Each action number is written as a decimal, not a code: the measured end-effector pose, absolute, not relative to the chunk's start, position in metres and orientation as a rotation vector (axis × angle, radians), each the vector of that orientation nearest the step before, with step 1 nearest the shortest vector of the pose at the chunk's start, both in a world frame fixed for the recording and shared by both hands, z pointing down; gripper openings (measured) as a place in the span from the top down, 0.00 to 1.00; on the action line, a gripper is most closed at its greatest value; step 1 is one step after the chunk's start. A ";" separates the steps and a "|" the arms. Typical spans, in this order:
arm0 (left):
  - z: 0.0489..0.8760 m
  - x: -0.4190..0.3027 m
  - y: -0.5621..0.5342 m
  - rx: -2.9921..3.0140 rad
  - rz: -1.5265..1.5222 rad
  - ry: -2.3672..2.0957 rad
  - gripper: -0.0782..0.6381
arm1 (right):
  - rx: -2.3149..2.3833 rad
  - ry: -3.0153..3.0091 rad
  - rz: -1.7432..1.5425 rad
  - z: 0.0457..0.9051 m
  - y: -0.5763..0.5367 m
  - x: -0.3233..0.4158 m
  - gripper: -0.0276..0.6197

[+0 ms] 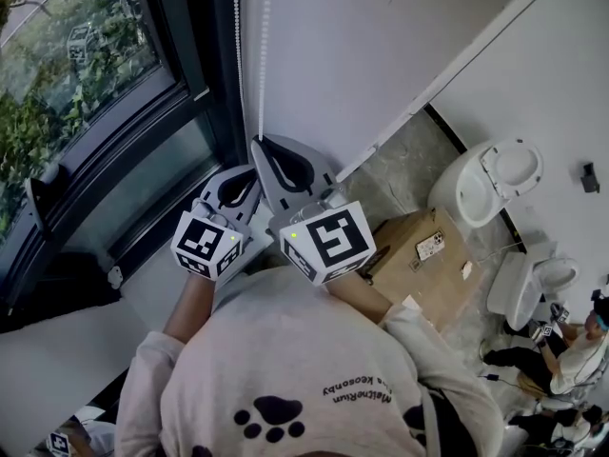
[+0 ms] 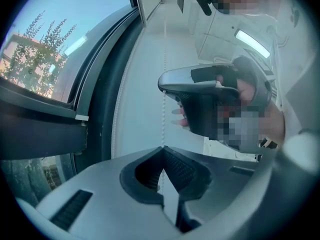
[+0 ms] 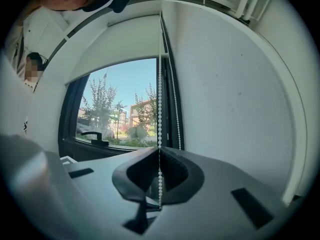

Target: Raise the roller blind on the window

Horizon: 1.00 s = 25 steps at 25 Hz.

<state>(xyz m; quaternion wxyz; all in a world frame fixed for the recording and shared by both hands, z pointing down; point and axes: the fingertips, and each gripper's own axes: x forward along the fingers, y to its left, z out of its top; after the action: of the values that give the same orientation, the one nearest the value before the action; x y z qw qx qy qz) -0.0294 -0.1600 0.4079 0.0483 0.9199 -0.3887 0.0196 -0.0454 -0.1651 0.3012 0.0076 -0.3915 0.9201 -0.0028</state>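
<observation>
A white bead chain (image 1: 260,65) hangs down the white wall beside the dark-framed window (image 1: 86,93). My right gripper (image 1: 259,145) is shut on the bead chain (image 3: 159,89), which runs straight between its closed pads (image 3: 172,171). Just below and to the left, my left gripper (image 1: 245,173) is shut on the same bead chain (image 2: 164,84), with the right gripper (image 2: 210,91) seen above it. The white roller blind (image 3: 117,44) covers the upper part of the window (image 3: 125,114); trees and buildings show below its bottom edge.
A window handle (image 3: 93,135) sticks out of the lower frame. A cardboard box (image 1: 423,260) with a phone on it stands at the right, with white toilets (image 1: 490,179) beyond it. A person (image 1: 561,350) sits at the lower right.
</observation>
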 end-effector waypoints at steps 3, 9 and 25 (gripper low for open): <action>0.422 -0.028 -0.159 2.792 0.097 -1.174 0.88 | -1.244 2.893 -0.036 0.316 -0.166 -0.044 0.94; 0.462 -0.033 -0.155 2.758 0.172 -1.179 0.88 | -1.272 2.953 -0.063 0.356 -0.163 -0.046 0.94; 0.516 -0.029 -0.151 2.699 0.153 -1.162 0.88 | -1.305 3.000 -0.056 0.411 -0.163 -0.045 0.94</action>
<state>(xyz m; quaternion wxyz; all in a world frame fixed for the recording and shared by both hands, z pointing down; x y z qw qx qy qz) -0.0292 -0.1511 0.5156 0.0993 0.9127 -0.3930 0.0517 -0.0448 -0.1635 0.4115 -0.0653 -0.3978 0.9150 -0.0170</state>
